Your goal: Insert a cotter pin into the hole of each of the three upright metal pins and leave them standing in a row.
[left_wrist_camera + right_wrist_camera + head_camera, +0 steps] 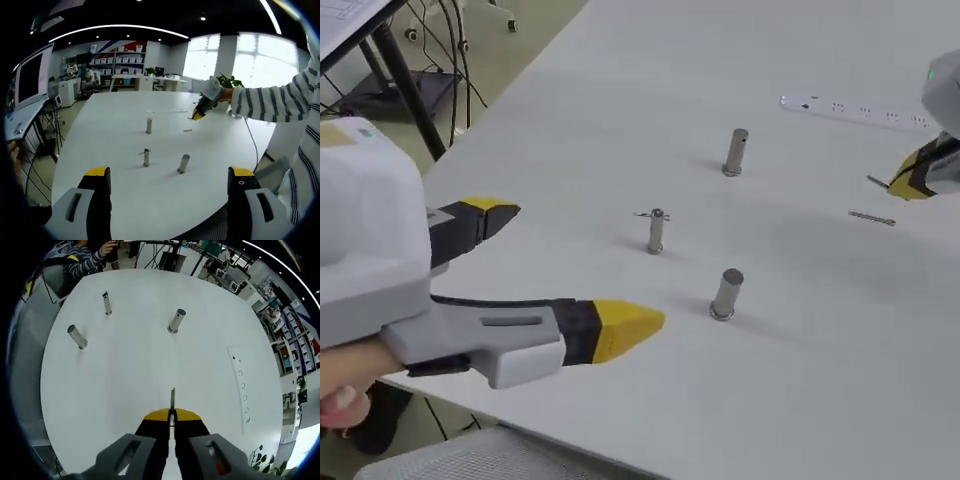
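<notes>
The left gripper [565,270] is wide open and holds nothing. It hangs over the near edge of the white surface [620,120], at 8 o'clock in the head view. The right gripper [915,178] is at 3 o'clock, squeezed tight on a cotter pin [877,182] (in its own view the thin pin sticks straight out from the yellow tips).

Three metal pins stand upright, apart from each other. The middle pin [656,235] has a second cotter pin [653,214] through its top. The far pin [736,152] is at 1 o'clock from it. The near pin [726,294] is at 4 o'clock. A spare cotter pin [872,217] lies flat on the surface near the right gripper. A power strip [855,112] lies at 2 o'clock.
</notes>
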Demonstrator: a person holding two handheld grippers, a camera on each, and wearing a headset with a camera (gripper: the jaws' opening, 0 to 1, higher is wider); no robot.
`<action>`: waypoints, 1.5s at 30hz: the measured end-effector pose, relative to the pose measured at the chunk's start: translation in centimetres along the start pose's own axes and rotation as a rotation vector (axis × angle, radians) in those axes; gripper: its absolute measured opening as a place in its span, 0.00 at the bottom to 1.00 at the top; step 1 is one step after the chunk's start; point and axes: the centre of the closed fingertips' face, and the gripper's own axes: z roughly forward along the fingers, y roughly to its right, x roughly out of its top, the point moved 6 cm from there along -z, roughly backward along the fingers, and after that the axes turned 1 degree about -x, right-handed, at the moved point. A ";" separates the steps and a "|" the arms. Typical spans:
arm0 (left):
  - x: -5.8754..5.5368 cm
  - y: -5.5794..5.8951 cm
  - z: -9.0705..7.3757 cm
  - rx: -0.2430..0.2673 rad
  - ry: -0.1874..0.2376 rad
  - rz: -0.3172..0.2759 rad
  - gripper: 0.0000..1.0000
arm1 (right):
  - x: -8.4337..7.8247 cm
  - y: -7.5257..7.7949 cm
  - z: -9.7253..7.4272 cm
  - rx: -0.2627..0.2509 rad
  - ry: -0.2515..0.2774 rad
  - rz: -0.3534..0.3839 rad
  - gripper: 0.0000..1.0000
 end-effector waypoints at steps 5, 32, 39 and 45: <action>0.5 0.1 0.3 -0.013 0.017 -0.018 0.92 | 0.3 -0.6 -2.4 -0.073 0.058 -0.028 0.00; 3.1 2.4 3.9 -0.132 0.006 -0.017 0.72 | 2.1 -7.3 -11.3 -0.513 0.386 -0.003 0.00; 5.0 3.5 5.6 -0.206 0.016 0.014 0.65 | 2.8 -9.5 -11.6 -0.524 0.391 -0.052 0.00; 6.6 5.1 6.9 -0.279 0.021 0.063 0.59 | 4.1 -11.2 -11.6 -0.507 0.403 -0.114 0.00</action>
